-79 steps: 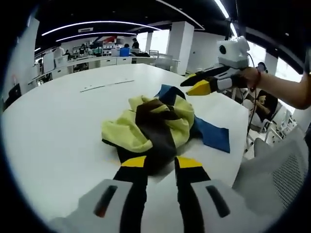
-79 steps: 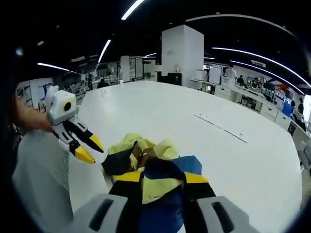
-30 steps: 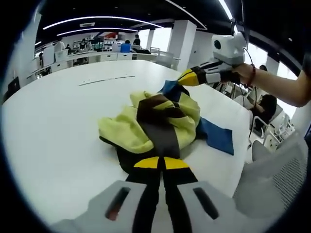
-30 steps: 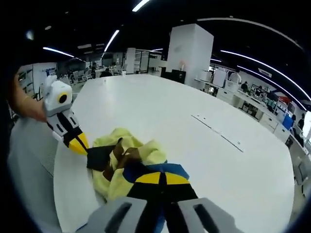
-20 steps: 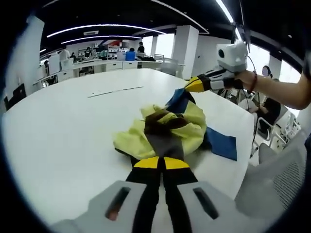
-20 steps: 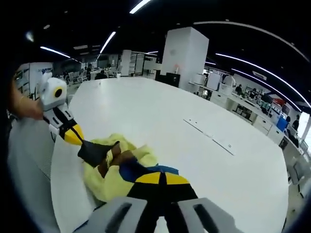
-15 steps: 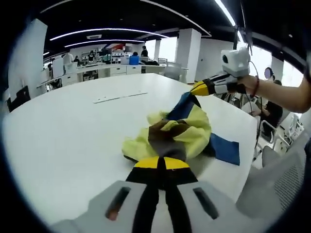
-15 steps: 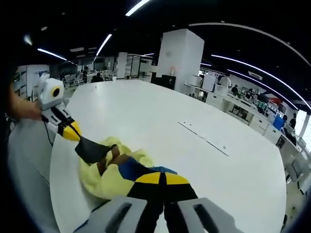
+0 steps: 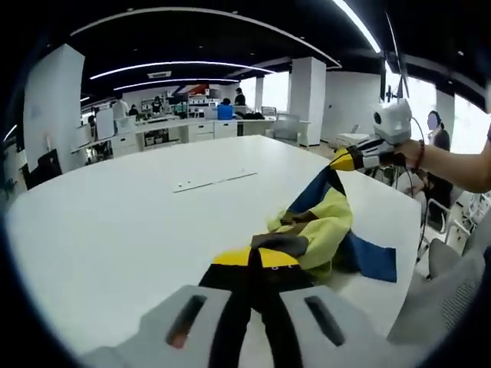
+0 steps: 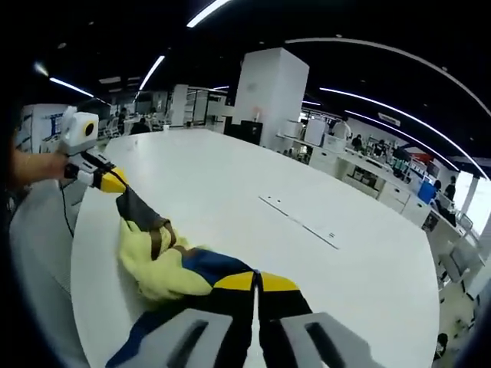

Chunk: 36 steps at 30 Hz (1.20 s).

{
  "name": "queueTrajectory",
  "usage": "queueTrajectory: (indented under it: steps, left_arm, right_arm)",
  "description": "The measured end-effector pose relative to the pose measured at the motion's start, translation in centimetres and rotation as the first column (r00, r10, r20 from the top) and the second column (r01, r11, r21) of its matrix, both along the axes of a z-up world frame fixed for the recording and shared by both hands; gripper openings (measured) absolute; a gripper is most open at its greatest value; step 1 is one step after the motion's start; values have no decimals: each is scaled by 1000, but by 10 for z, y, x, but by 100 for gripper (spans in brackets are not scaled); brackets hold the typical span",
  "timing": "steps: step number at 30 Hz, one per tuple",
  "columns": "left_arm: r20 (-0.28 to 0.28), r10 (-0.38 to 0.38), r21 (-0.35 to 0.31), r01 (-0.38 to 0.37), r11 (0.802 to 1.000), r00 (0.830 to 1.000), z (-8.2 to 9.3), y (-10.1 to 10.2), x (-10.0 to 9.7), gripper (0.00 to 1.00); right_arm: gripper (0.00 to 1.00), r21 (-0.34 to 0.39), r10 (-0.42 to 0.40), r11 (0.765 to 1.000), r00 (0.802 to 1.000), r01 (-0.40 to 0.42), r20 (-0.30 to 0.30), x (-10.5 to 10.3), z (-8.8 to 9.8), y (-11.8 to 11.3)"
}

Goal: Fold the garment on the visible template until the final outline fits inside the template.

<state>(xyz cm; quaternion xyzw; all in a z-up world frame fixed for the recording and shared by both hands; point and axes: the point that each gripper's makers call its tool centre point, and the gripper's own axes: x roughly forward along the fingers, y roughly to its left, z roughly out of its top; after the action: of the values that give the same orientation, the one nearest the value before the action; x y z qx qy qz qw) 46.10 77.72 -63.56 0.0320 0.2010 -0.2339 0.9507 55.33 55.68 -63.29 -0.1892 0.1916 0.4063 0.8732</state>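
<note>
A crumpled garment in yellow, blue and dark brown is stretched between my two grippers above the white table. My left gripper is shut on its dark brown end. In the left gripper view my right gripper comes in from the right, pinching the blue end up high. In the right gripper view my right gripper is shut on the blue cloth of the garment, and my left gripper holds the dark end at the far left.
A thin pale strip lies on the table beyond the garment, also seen as the strip. A grey mesh chair stands at the table's edge. Desks, pillars and people fill the office behind.
Both grippers were open over the bunched garment; they have since shut on it, risen and drawn apart, pulling the cloth out long.
</note>
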Motion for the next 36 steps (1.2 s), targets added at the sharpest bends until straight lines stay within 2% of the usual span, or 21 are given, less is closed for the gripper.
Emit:
queueTrajectory:
  steps: [12,18,21,25,29,36]
  left_arm:
    - [56,26,26,-27,999,998,26,18,42,0]
    - [80,53,17,-54,998,995,33,26,66,0]
    - [86,74,8,-75,997,994,31,31,82,0]
    - [74,71,21,-73,997,995,23,31,100,0]
    - [48,74,-12,-74,997,996,14,32,120,0]
    - [8,58,31,-58,998,998,-8,31,151,0]
  right_arm:
    - [0,9,-79,997,997,79,-1,22,5,-15]
    - [0,53,-140,989,990,141,-13,38,10,-28]
    - [0,87,-168,981,985,171,-44,46,10,-31]
    - [0,93,-198,975,978,203,-60,59,5,-36]
    - [0,116,-228,964,969,239,-98,70,-2,-40]
    - [0,119,-270,951,954,285,-130,91,-18,-48]
